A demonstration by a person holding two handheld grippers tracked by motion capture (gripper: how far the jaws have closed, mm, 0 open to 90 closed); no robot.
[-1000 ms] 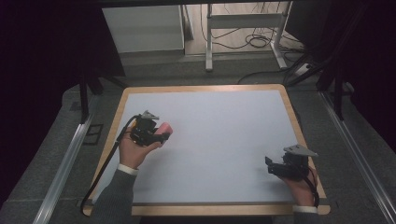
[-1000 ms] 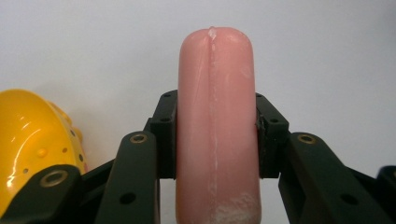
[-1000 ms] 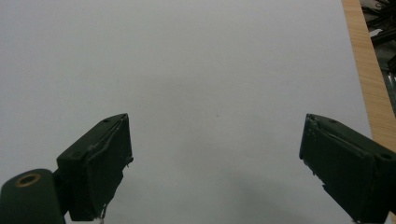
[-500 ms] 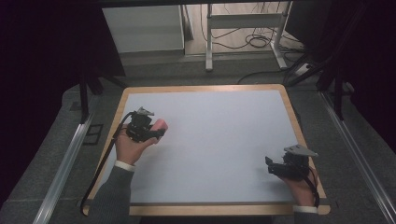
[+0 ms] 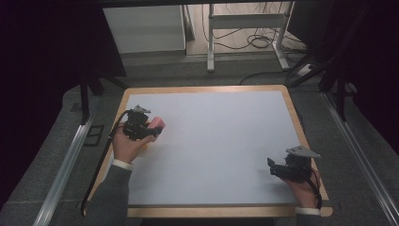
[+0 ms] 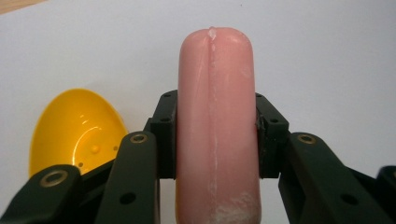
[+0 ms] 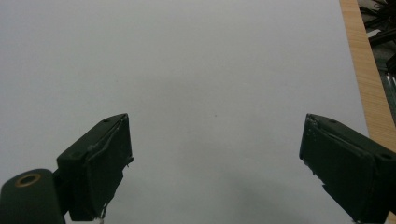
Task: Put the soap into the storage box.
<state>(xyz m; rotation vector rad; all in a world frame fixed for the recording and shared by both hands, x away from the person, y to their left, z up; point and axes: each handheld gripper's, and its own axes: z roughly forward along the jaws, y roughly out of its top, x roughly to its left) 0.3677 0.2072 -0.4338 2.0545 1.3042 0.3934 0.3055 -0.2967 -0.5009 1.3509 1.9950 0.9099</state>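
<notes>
Mid-left of the high view, my left gripper [image 5: 151, 128] clamps a pink sausage [image 6: 217, 126] above a yellow bowl [image 6: 77, 130]; lower right, my right gripper [image 5: 277, 167] gapes wide, holding nothing, over the white table [image 5: 221, 141].

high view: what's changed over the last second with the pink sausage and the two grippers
The left gripper has drawn slightly back toward the person along the table's left side, fingers still clamped on the pink sausage. The right gripper stayed open at the near right corner.
</notes>
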